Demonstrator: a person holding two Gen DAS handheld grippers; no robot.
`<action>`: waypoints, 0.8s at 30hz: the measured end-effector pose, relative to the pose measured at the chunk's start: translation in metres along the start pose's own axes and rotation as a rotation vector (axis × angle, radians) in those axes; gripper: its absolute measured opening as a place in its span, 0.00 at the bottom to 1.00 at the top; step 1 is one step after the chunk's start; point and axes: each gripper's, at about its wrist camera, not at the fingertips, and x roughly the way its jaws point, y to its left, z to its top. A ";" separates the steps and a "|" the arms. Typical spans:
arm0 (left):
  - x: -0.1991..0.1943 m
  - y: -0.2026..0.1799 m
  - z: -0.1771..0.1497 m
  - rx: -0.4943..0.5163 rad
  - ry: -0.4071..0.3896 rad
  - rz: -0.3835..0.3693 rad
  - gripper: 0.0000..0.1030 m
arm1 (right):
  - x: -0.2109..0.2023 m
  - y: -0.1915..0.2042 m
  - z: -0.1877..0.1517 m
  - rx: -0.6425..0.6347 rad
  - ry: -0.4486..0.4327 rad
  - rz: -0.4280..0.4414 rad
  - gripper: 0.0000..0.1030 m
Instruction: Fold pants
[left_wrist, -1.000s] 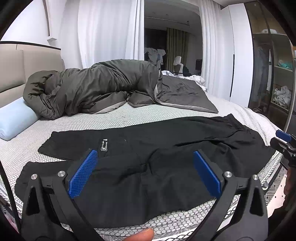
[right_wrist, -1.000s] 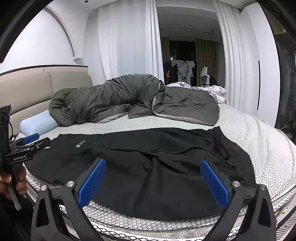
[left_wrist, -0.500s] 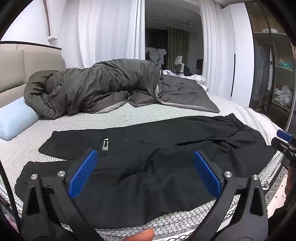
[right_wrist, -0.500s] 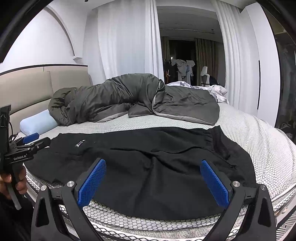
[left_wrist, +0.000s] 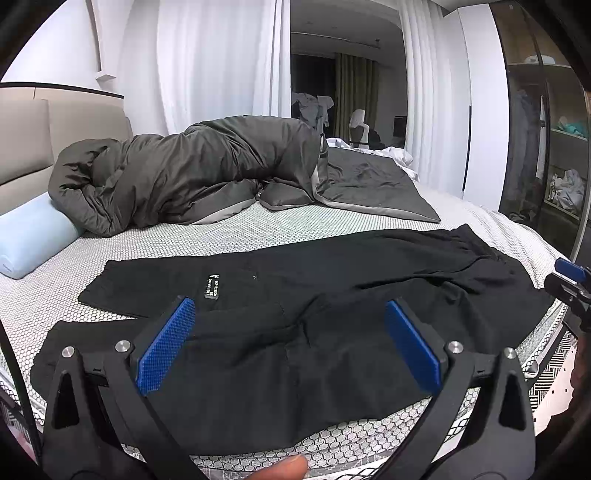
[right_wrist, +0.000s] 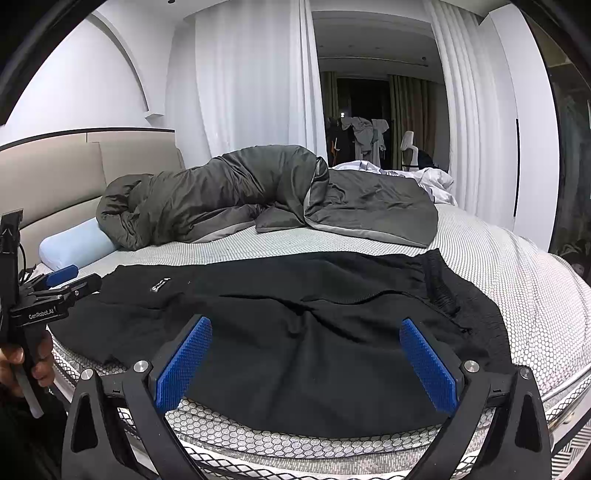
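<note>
**Both claws spread wide over the flat black pants — almost nothing has moved**

Compared with the frames a second and half a second ago, the scene is nearly unchanged: both views hold the same framing, with only a slight drift.

The left gripper (left_wrist: 288, 334) hovers with its blue pads far apart and nothing between them. Beyond and beneath its fingers lie the black pants (left_wrist: 314, 295), spread flat across the near edge of the bed (left_wrist: 229, 236). The leg ends lie off to the claw's left, where a small white label (left_wrist: 213, 286) shows on the far leg; its print is too small to read. A fingertip (left_wrist: 284, 470) pokes in at the bottom edge, cut off.

The right gripper (right_wrist: 304, 356) is likewise open and empty, over the pants (right_wrist: 295, 325), with the gathered waistband (right_wrist: 439, 280) ahead and to the right of its fingers. At the far left of this view the other claw shows, held by a hand (right_wrist: 14, 362) that the frame partly cuts. Well beyond both claws sits a rumpled grey duvet (right_wrist: 240, 192) — a pale blue pillow (right_wrist: 74, 243) half tucked under its left end.
</note>
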 end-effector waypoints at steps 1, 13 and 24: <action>0.000 0.000 0.000 0.000 -0.002 0.000 0.99 | -0.001 0.000 0.000 0.000 -0.002 0.000 1.00; 0.001 0.002 0.000 0.000 0.000 0.006 0.99 | 0.002 -0.001 0.000 -0.006 0.009 0.002 1.00; 0.006 0.003 0.000 0.015 0.015 0.009 0.99 | 0.003 0.001 -0.003 -0.015 0.015 0.009 1.00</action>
